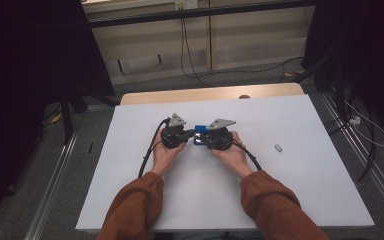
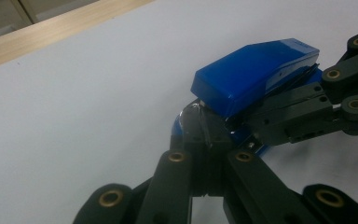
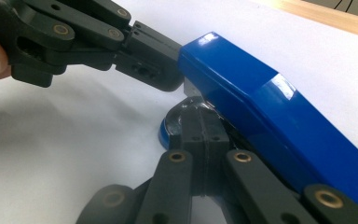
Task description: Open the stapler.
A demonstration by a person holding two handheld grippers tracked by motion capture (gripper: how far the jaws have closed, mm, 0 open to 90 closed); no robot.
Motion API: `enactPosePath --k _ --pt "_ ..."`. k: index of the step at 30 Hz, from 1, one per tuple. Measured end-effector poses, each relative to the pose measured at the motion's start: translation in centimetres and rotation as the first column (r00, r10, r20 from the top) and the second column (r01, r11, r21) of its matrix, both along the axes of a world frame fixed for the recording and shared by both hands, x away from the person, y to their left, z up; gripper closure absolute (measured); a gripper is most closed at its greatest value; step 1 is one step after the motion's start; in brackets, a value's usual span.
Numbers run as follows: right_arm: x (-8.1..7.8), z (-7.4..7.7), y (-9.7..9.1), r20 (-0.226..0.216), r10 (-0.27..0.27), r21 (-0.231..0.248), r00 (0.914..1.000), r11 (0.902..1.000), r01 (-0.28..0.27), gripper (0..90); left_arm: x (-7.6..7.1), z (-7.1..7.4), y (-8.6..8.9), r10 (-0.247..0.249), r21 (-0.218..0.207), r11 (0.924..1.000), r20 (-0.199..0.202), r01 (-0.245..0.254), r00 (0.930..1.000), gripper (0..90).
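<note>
Blue stapler [image 1: 200, 134] mid-table [image 1: 300, 200], clamped from both sides: left hand-held gripper [image 1: 189, 133] and right hand-held gripper [image 1: 203, 138] both clenched on it. Likely prying it open; next move needs a steady pull apart.

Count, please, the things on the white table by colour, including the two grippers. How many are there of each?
Blue: 1, the stapler, between the two grippers
Black: 2, the left gripper and the right gripper, both with fingers closed at the stapler
Grey: 1, a small grey piece lying apart, on the right side of the white table
Total: 4
</note>
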State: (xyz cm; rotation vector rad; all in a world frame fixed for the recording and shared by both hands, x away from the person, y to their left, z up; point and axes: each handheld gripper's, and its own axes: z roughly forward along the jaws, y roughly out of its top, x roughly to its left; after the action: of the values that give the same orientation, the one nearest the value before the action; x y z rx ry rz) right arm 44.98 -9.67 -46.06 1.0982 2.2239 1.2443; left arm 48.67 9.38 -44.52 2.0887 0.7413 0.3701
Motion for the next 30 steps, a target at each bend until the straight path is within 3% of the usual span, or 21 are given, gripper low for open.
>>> enactPosePath --k 4,7,30 --pt "-0.1 0.0 0.1 0.003 -0.006 -0.011 1.0 0.9999 0.006 90.0 0.0 0.1 0.1 -0.003 -0.006 1.0 -0.005 0.003 1.0 90.0" --pt "0.0 0.1 0.2 -0.003 -0.006 -0.017 1.0 0.9998 0.006 90.0 0.1 0.4 0.2 -0.011 -0.044 0.999 -0.007 0.011 0.9999 90.0" --pt "-0.1 0.2 0.0 -0.016 -0.005 -0.01 0.9999 0.9999 0.004 90.0 0.0 1.1 0.0 -0.009 -0.07 0.9975 0.008 0.009 0.9999 90.0"
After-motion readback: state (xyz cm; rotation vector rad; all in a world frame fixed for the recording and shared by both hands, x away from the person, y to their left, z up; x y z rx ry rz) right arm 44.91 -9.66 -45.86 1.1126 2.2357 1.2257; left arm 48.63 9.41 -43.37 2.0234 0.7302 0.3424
